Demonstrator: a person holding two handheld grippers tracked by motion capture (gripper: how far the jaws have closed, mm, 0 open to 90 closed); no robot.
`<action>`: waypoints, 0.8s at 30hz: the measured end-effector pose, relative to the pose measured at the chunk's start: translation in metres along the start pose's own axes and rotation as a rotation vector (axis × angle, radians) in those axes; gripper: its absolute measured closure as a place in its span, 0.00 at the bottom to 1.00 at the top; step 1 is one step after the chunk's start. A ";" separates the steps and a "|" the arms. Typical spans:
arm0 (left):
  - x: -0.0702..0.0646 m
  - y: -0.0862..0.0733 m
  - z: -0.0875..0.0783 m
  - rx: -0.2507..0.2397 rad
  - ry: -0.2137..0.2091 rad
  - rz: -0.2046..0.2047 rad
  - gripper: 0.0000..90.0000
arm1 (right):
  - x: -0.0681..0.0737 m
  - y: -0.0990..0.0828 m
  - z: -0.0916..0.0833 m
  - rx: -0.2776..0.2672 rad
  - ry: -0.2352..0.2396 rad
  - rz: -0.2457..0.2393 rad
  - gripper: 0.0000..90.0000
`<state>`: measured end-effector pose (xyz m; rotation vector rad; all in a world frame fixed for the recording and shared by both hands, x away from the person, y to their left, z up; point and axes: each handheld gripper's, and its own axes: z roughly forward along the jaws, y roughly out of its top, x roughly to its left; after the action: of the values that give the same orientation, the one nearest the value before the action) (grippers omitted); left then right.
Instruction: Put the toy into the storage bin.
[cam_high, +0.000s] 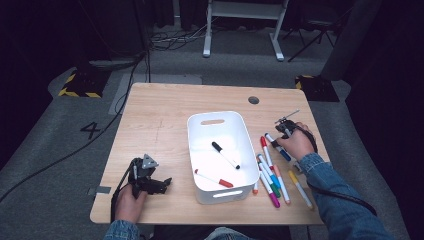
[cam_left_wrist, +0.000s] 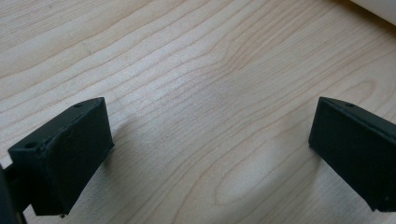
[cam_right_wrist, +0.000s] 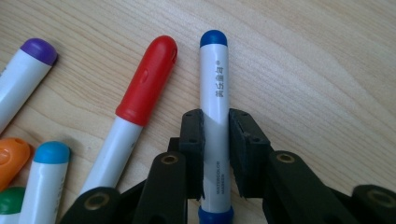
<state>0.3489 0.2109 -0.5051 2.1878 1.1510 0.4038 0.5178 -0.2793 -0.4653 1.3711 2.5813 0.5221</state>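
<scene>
1. We see the right gripper (cam_right_wrist: 216, 154) clamped on the blue marker (cam_right_wrist: 215, 93), pads pressing its white barrel on both sides; in the high view that marker (cam_high: 278, 146) lies right of centre, beside the white bin (cam_high: 245, 150).
2. The left gripper (cam_left_wrist: 210, 154) stands wide with nothing but bare wood between the jaws; it rests at the lower left of the high view (cam_high: 162, 184).
3. The wooden table (cam_high: 160, 120) is pale; dark floor, cables and a white frame fill the upper part.
4. Loose markers (cam_high: 272, 177) crowd the lower right near the table edge; the upper left of the tabletop lies open.
5. The right hand (cam_high: 297, 142) reaches in from the lower right in a denim sleeve; the left hand (cam_high: 131, 202) sits at the near edge.
</scene>
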 end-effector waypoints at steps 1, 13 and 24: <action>0.000 0.000 0.000 0.000 0.000 0.000 0.00 | 0.000 0.001 0.000 0.010 -0.006 -0.001 0.85; 0.000 0.000 0.000 0.000 0.000 0.000 0.00 | 0.003 0.004 0.000 0.039 -0.016 0.003 0.85; 0.000 0.000 0.000 0.000 0.000 0.000 0.00 | -0.003 0.000 -0.005 0.017 0.021 0.007 0.86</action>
<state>0.3490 0.2110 -0.5050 2.1881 1.1508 0.4040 0.5177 -0.2828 -0.4603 1.3882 2.6043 0.5189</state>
